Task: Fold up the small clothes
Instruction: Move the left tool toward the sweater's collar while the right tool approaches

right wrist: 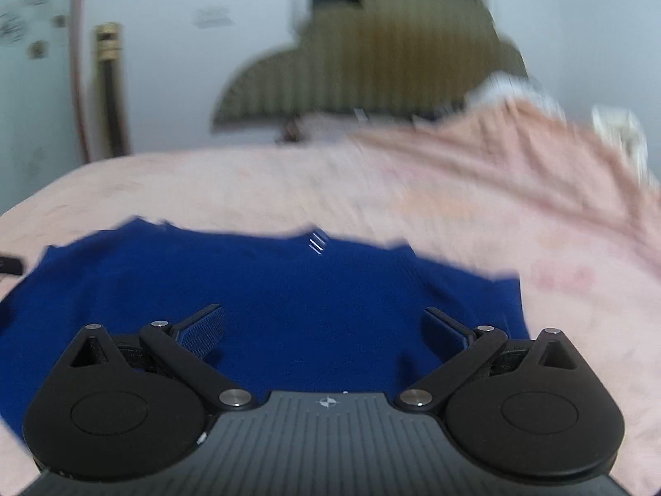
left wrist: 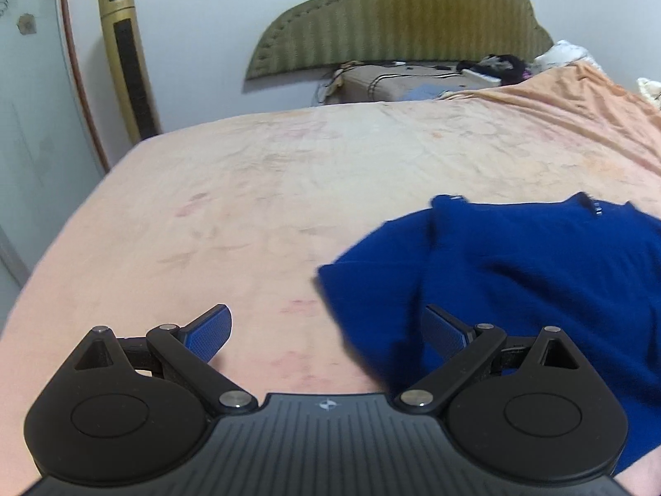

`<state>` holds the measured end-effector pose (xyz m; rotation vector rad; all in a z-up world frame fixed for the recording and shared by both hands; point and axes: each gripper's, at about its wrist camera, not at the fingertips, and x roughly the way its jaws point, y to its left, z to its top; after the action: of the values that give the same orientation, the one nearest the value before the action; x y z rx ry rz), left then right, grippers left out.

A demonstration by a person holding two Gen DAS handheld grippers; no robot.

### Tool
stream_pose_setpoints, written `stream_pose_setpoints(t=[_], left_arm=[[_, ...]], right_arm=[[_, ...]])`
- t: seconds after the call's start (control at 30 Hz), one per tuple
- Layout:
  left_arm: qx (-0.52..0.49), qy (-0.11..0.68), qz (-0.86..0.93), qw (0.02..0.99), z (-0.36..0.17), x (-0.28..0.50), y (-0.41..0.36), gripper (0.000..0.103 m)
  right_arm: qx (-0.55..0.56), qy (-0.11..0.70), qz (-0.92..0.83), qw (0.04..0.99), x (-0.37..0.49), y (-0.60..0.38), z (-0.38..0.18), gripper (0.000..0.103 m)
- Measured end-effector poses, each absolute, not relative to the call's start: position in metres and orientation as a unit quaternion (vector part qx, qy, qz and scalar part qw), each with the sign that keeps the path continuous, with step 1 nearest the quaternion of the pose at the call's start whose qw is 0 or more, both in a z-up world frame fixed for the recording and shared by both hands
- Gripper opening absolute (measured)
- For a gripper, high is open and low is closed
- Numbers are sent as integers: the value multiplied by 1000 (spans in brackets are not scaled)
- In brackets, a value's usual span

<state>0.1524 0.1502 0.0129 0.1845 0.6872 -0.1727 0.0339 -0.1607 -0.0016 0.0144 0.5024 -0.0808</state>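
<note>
I had both tongs spread wide and holding nothing. The left gripper (left wrist: 328, 332) hung over bare pink bedsheet (left wrist: 248, 206), and the blue garment (left wrist: 516, 273) lay on the sheet ahead of it and to its right, so that its right finger stood over the near edge of the cloth while its left finger stood over the sheet only. The right gripper (right wrist: 324, 330) was directly above the garment (right wrist: 264, 289), with blue cloth under both fingers and between them. I judged the garment to be a soft knit, light and limp, not slippery; it would sag and drag if I lifted it at one point only, so I thought the best hold was a pinch on an edge or corner with each gripper, for example the rounded flap that lay nearest the left gripper. The left view was sharp and showed this flap lying over the body of the garment, also the green headboard (left wrist: 405, 20) and the gold tower fan (left wrist: 128, 58) far ahead. The right view was blurred, but it alone showed the garment's far edge with a small white label (right wrist: 317, 244) and its right border.
</note>
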Motion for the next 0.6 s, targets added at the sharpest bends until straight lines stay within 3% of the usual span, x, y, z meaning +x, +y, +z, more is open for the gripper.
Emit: stream_pose_setpoints(t=[0.27,0.6], left_arm=[[136,326,-59,934,14,152,135,99],[146,334,-58,929,7,162,131,99]], right_arm=[[-81,215,9,973,10,-75,20,103],[-144,242,54,958,-5,-32,17,102]])
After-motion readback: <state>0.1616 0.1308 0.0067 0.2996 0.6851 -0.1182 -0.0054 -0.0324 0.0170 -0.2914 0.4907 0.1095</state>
